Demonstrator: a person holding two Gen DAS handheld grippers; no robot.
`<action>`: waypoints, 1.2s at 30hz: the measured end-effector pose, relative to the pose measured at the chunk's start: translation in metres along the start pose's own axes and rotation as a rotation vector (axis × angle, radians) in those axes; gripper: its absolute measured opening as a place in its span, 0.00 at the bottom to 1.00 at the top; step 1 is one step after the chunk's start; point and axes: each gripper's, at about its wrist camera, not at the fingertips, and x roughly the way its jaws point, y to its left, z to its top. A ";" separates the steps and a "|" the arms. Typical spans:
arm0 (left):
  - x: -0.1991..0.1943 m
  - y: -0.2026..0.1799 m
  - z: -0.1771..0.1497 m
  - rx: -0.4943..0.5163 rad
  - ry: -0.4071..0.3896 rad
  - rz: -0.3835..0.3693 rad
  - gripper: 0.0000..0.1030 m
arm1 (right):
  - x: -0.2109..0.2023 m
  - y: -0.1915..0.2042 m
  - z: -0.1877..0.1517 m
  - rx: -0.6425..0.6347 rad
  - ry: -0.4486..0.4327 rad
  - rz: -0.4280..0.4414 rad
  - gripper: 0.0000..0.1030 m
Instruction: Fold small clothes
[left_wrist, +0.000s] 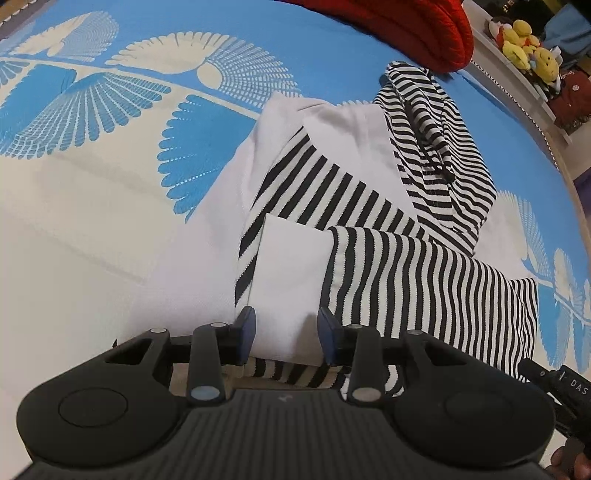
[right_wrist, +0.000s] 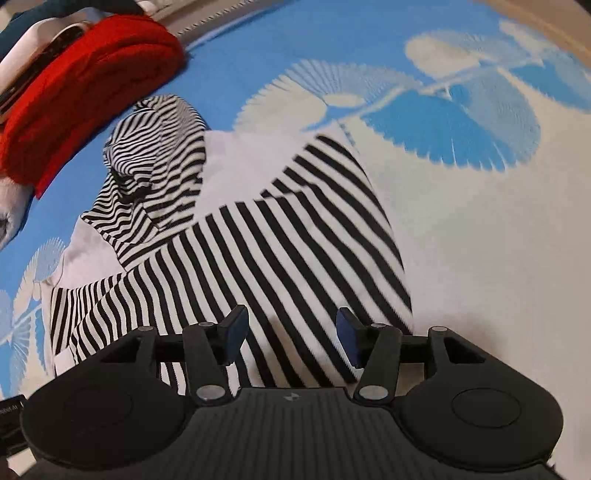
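Your left tool (left_wrist: 286, 334) stands open over the hoodie (left_wrist: 332, 206), which lies on the blue-and-white bedspread (left_wrist: 110, 184); its pads straddle the white sleeve end, gripping nothing. Close on that near edge square and low, so both layers come up together. The hem below the tool is hidden.

Your right tool (right_wrist: 291, 336) is open too, above the striped body (right_wrist: 280, 236). Take the matching edge level. Motion blur smears the stripes, and the red knit (right_wrist: 85, 85) is cut off.

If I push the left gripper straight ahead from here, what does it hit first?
The left gripper is open over the striped hoodie, so it would likely meet the plain white folded panel just beyond its fingertips, then the striped fabric beyond; exact height above it is unclear.
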 end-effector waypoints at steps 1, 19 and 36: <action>0.000 0.000 0.000 0.000 -0.002 0.004 0.40 | -0.001 0.000 0.000 -0.010 -0.007 -0.003 0.53; -0.008 -0.030 -0.005 0.104 -0.052 0.034 0.41 | -0.023 -0.017 0.008 -0.052 -0.067 -0.038 0.53; -0.061 -0.065 -0.012 0.220 -0.434 0.055 0.50 | -0.055 -0.045 0.012 -0.165 -0.146 -0.096 0.53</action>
